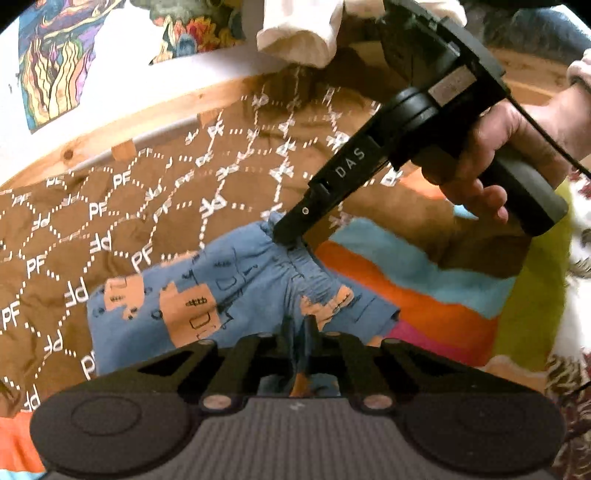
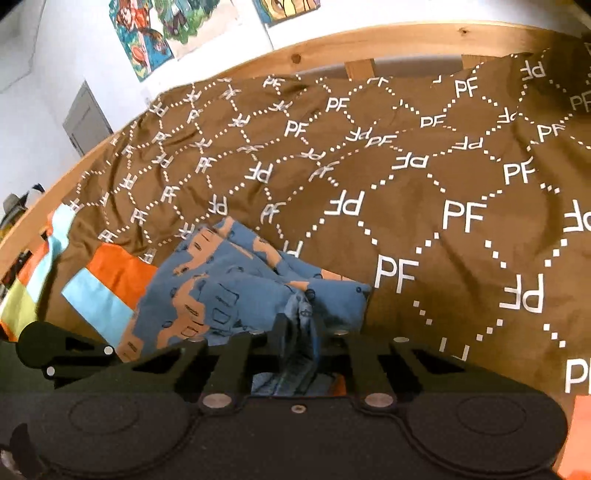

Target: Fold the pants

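Small blue pants with orange truck prints lie bunched on a brown "PF" patterned bedspread. My left gripper is shut on the near edge of the pants. In the left wrist view my right gripper comes in from the upper right, held by a hand, and pinches the far waistband. In the right wrist view my right gripper is shut on a fold of the pants, which lie in layers ahead of it.
A striped orange, blue, pink and green blanket lies right of the pants and shows in the right wrist view. A wooden bed rail runs along the far side. Posters hang on the wall. White cloth hangs above.
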Demonstrator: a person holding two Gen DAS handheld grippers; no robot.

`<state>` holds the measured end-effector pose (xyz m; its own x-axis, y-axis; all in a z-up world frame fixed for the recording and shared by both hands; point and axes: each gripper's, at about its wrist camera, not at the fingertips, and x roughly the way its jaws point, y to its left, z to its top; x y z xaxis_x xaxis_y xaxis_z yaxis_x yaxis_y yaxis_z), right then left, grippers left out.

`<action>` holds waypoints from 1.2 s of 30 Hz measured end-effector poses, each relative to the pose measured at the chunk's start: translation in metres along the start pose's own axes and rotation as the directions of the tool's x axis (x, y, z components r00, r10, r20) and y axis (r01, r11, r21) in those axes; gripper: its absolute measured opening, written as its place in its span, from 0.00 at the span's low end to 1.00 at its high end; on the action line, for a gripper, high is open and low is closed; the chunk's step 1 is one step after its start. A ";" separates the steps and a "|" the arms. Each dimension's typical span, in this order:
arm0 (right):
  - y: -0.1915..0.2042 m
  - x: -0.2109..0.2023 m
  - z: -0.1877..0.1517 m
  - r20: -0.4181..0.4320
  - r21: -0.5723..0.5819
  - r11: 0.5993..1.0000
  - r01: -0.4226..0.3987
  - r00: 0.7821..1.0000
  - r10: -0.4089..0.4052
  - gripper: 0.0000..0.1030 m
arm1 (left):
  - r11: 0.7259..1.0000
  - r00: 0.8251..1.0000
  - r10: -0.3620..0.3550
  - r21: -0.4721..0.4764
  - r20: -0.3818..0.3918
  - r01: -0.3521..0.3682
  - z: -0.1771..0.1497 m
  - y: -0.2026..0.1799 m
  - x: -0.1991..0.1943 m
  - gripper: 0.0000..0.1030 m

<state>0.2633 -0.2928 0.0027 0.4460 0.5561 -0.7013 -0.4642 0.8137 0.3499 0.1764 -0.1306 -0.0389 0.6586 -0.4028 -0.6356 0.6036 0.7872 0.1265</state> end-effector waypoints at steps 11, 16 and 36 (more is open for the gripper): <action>-0.010 0.004 -0.011 -0.115 -0.043 0.994 0.101 0.988 -0.105 0.32 | 0.995 0.994 -0.076 0.052 -0.081 0.080 -0.010 -0.008 0.026 0.26; -0.005 -0.017 -0.016 -0.038 -0.096 0.986 0.139 0.989 -0.143 0.64 | 0.995 0.996 -0.093 -0.023 0.011 0.093 -0.008 0.025 -0.010 0.50; 0.057 -0.010 -0.059 0.053 -0.377 0.887 0.265 0.963 -0.265 0.84 | 0.949 0.954 0.300 -0.095 -0.003 -0.299 -0.010 0.110 0.034 0.53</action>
<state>0.1871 -0.2618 -0.0063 0.5927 0.3290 -0.7352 -0.5827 0.8053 -0.1094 0.2605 -0.0527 -0.0539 0.8080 -0.1461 -0.5707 0.3330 0.9124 0.2379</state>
